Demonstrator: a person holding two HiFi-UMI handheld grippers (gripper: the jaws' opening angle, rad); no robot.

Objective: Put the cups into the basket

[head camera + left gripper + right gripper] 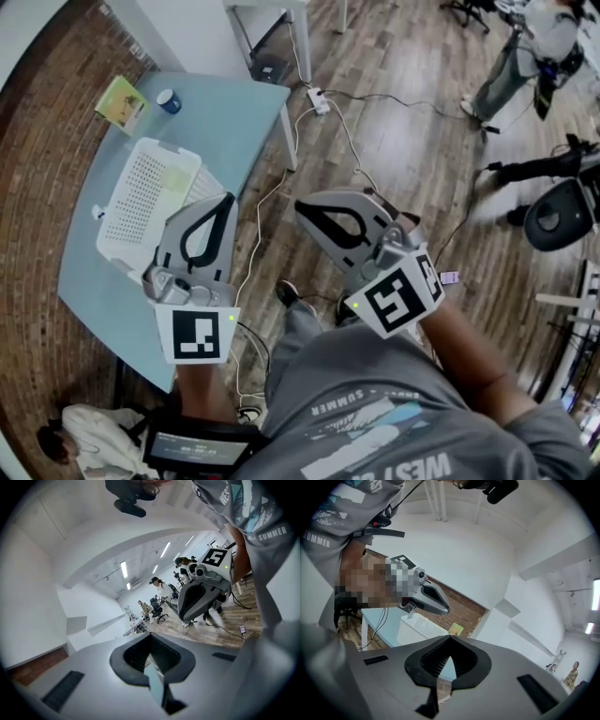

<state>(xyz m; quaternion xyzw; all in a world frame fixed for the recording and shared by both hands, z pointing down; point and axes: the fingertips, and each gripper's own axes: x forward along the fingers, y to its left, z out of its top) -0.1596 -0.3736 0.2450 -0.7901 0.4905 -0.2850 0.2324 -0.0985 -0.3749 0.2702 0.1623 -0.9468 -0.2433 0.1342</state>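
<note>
Basket lying on surface near blue cup and green booklet, left claw and right claw both closed, empty.

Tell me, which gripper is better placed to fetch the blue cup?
Probably left. The left gripper hangs over the table by the basket, nearer the blue cup; the right gripper is out over the floor. Both are shut and empty.
</note>
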